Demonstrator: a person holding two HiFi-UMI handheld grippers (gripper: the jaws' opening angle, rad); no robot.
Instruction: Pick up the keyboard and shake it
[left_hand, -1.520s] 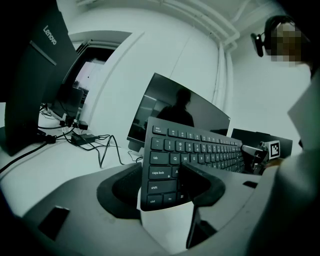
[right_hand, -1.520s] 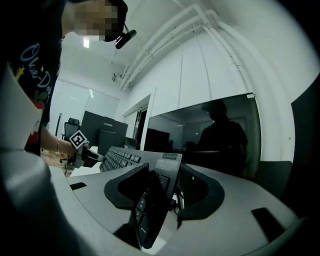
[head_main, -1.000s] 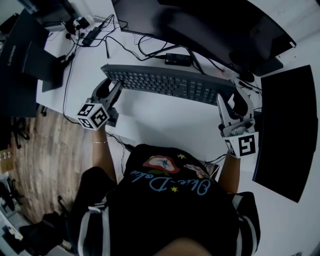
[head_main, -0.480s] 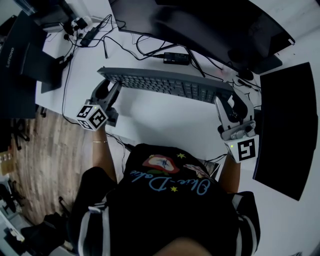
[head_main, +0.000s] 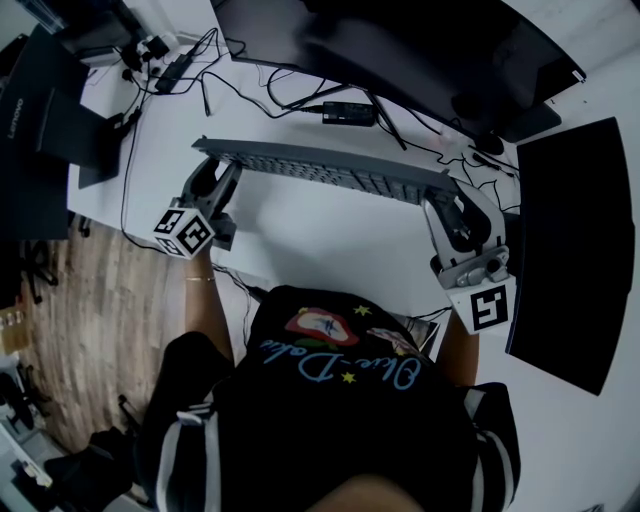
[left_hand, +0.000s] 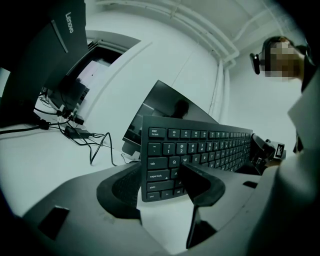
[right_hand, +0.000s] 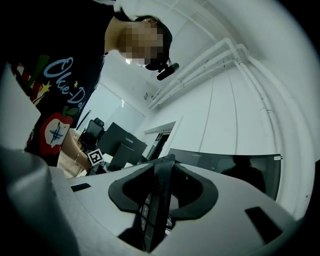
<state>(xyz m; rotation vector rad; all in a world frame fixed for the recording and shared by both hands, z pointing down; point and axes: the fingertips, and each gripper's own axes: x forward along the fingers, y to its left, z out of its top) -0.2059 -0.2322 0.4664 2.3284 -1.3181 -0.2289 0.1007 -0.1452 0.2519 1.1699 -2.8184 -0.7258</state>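
The dark grey keyboard (head_main: 320, 170) hangs above the white desk (head_main: 320, 245), tipped so that I see it nearly edge-on in the head view. My left gripper (head_main: 215, 180) grips its left end. In the left gripper view the keyboard (left_hand: 200, 145) stands between the jaws of this gripper (left_hand: 160, 185), one jaw over the keys and one behind. My right gripper (head_main: 448, 205) holds the right end. In the right gripper view the keyboard (right_hand: 150, 220) runs edge-on between the jaws of that gripper (right_hand: 162, 192), which have just been closing and now press on it.
A wide curved monitor (head_main: 420, 60) stands just behind the keyboard. Cables and a black adapter (head_main: 350, 112) lie under it. A large black pad (head_main: 570, 250) covers the desk at the right. A dark Lenovo device (head_main: 50, 110) is at the left, near the desk's edge.
The keyboard has tipped up and now shows more edge-on. The right gripper has risen with its end and its jaws have narrowed onto it. The left gripper has stayed put.
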